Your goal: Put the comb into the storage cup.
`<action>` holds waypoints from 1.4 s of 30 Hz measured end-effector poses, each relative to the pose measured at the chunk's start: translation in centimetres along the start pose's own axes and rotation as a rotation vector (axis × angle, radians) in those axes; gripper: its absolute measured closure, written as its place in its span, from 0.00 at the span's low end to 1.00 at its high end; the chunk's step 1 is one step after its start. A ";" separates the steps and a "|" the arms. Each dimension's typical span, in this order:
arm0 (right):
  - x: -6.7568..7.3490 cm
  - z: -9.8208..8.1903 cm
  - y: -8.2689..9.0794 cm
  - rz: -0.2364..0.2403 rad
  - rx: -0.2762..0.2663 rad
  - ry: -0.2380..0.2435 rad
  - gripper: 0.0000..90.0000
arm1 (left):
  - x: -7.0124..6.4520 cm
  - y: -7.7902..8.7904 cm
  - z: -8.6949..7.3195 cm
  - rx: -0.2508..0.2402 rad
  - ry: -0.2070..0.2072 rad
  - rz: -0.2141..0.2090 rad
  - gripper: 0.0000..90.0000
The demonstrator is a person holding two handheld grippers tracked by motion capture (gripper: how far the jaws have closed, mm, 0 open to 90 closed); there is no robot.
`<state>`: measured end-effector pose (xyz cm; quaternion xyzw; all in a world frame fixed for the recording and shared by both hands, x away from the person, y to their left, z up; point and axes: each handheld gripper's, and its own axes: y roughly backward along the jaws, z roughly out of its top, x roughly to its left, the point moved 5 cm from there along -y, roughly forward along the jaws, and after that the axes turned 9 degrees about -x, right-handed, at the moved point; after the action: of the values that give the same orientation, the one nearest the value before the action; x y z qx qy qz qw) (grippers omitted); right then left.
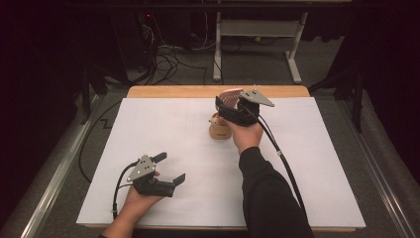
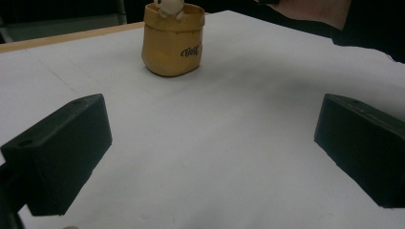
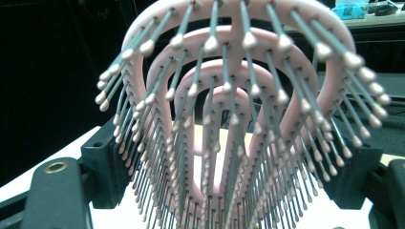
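- Pink hairbrush [image 3: 239, 119]: nearest the lens in the right gripper view, its looped pink ribs and ball-tipped bristles face the camera. The lower part is cut off by the bottom edge, so the handle cannot be seen. In the high view only a small pink patch shows above the gripper body.
- Right gripper [image 1: 236, 105]: raised over the far middle of the table, its two black jaws standing on either side of the brush and clamped on it. The contact points are masked by bristles.
- Yellow pouch [image 2: 173, 40]: an upright, soft container with dark lettering, standing on the white table sheet [image 1: 188, 163] just below and beside the right gripper. A pale object peeks from its mouth, cut off by the top edge of the left gripper view; its identity is unclear. In the high view the hand partly covers it.
- Left gripper [image 1: 169, 168]: held low over the near left of the sheet, jaws spread wide with nothing between them, aimed towards the pouch and well apart from it.
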<state>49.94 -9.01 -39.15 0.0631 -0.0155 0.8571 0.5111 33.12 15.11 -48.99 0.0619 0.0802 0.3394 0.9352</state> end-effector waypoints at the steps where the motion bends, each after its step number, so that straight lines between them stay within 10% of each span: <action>1: 0.0 0.0 0.0 0.002 -0.001 0.000 0.22 | 0.0 0.0 0.0 0.001 0.000 -0.001 0.00; 42: -2.2 -0.4 2.0 -0.031 0.075 -0.050 0.17 | -0.2 -0.1 0.0 -0.003 0.008 -0.009 0.00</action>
<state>49.17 -11.89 -39.72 0.1038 0.0049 0.8473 0.5209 33.01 14.94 -48.96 0.0586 0.0838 0.3354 0.9365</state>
